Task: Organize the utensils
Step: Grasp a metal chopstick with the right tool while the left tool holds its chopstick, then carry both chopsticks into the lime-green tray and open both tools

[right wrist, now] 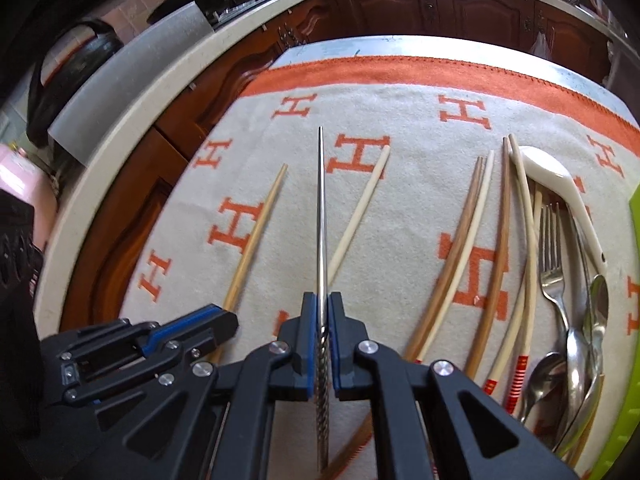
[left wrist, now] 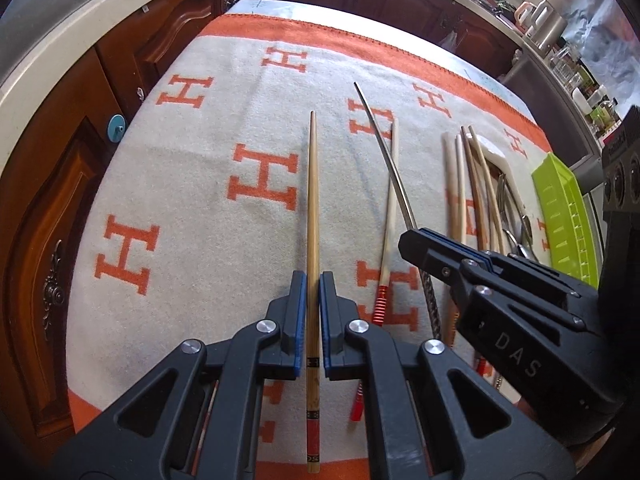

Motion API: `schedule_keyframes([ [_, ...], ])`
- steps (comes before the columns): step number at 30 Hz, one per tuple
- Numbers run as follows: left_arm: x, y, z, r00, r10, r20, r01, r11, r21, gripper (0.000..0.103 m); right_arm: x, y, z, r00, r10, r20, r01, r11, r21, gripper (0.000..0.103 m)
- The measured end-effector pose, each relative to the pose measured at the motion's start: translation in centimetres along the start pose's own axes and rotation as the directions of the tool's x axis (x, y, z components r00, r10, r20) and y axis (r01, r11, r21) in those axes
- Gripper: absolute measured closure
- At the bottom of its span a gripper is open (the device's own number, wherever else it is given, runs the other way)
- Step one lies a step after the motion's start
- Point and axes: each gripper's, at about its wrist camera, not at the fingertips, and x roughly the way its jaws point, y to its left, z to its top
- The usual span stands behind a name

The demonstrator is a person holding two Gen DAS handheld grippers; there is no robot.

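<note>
My left gripper (left wrist: 313, 280) is shut on a bamboo chopstick (left wrist: 313, 180) with a red and black end, which runs straight ahead between the pads. My right gripper (right wrist: 322, 300) is shut on a metal chopstick (right wrist: 321, 200) with a twisted grip end, pointing away over the cloth. In the left wrist view the right gripper (left wrist: 412, 236) sits just to the right, its metal chopstick (left wrist: 405, 204) slanting up and left. In the right wrist view the left gripper (right wrist: 226, 320) is at lower left with the bamboo chopstick (right wrist: 260, 224).
A cream chopstick (right wrist: 360, 208) lies on the H-patterned blanket (left wrist: 180, 184) between the two held ones. To the right lie several chopsticks (right wrist: 472, 248), a fork (right wrist: 550, 248), a white spoon (right wrist: 560, 184) and metal spoons (right wrist: 580, 360). A green tray (left wrist: 564, 216) stands at the far right.
</note>
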Motion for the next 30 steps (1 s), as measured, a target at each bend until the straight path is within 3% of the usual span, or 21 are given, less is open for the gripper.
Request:
schedule_keyframes([
  [6,-2.5,-0.7,-0.2,0.999,-0.019,0.032,0.019,1.000,-0.016,0.099,-2.6,-0.2,0.1,0.996,0.070,0.063,-0.073,0.996,0.053,0.098],
  [13,-5.5,-3.6,-1.0,0.997,-0.053,0.064,0.052,0.999,0.007,0.099,-7.1,-1.7,-1.1,0.990,0.083,0.115,-0.093,0.992,0.084,0.098],
  [23,-6.7,-11.7,-1.9,0.991,-0.122,0.057,0.118,0.991,0.057,0.099,-13.2,-7.1,-3.7,0.987,-0.021,0.160,-0.002,0.989,0.146,0.098],
  [30,-6.3,-18.2,-1.8,0.981,-0.193,0.031,0.189,0.978,0.089,0.099,-17.2,-13.1,-5.2,0.972,-0.122,0.202,0.073,0.969,0.236,0.098],
])
